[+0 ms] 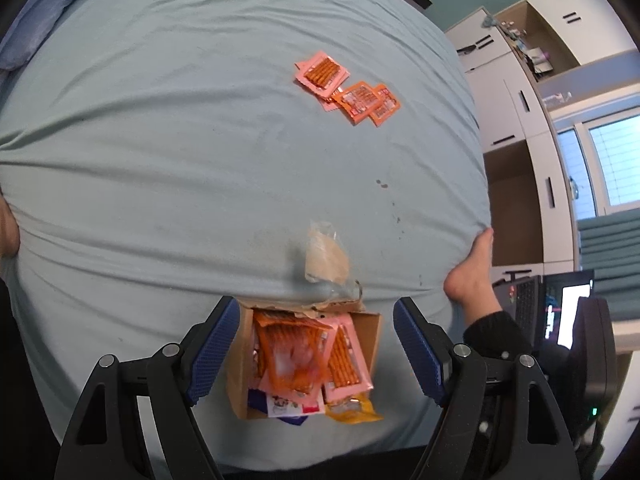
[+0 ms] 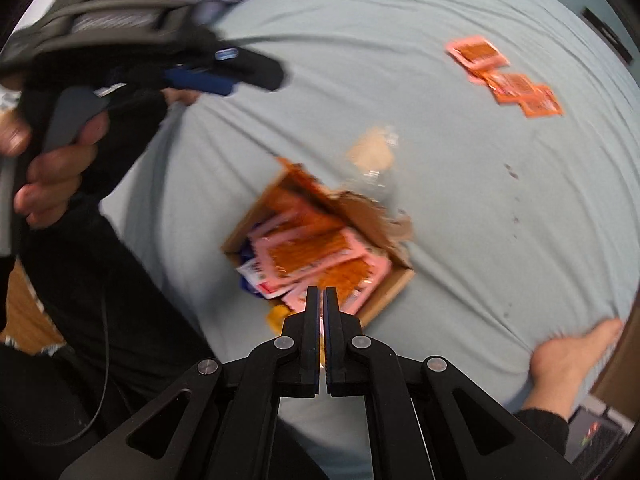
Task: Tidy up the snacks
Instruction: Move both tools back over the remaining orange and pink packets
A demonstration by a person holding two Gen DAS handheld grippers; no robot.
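The sheet (image 1: 200,140) is pale blue-grey, with a few dark specks toward 3 o'clock. On it at 1 o'clock lie packets (image 1: 347,87), salmon pink and bright orange, the pink one showing rows of orange-brown sticks. The box (image 1: 370,332) at 6 o'clock is plain brown card, filled with more pink and orange packs (one yellow, one white with red and dark blue). The left gripper (image 1: 316,354) has black arms and blue, cross-hatched pads (image 1: 214,346). The right gripper (image 2: 322,300) is black.
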